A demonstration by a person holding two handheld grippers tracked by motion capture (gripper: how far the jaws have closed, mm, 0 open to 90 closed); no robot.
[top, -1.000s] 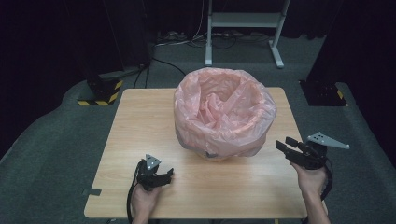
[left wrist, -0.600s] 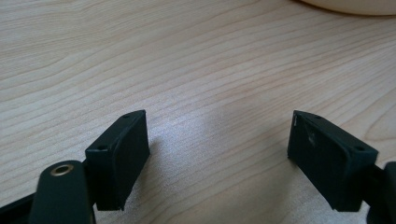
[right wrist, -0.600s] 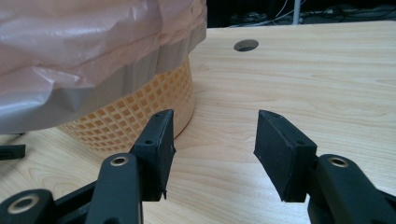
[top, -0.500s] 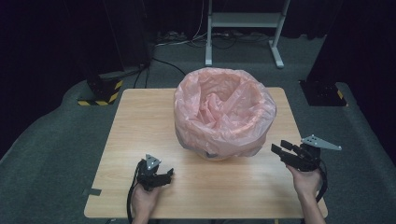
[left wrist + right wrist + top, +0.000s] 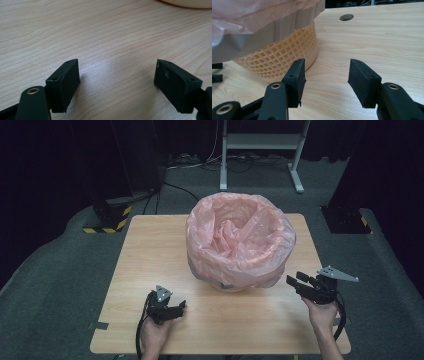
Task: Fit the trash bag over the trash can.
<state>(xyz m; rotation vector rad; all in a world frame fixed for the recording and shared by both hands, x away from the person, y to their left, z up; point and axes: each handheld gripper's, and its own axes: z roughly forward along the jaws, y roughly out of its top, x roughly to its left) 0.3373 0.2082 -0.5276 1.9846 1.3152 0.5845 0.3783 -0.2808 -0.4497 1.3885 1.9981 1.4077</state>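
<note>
A round lattice basket (image 5: 287,53) lined with a pink plastic bag (image 5: 240,237) stands on the wooden table (image 5: 150,255), right of centre. The bag's edge folds down over the rim (image 5: 262,22). My left gripper (image 5: 179,308) rests low at the front left of the table, open, with bare wood between its jaws (image 5: 116,77). My right gripper (image 5: 294,284) is held near the table's right edge, open and pointing left at the basket's base (image 5: 325,76). Nothing is held in either gripper.
A round hole (image 5: 346,17) is cut in the tabletop beyond the basket. Grey carpet surrounds the table. A white metal stand (image 5: 260,150) is behind it, and dark equipment bases with yellow-black tape (image 5: 107,217) sit on the floor at left and right.
My right gripper has moved left and slightly down toward the basket's base. The left gripper has stayed in place.
</note>
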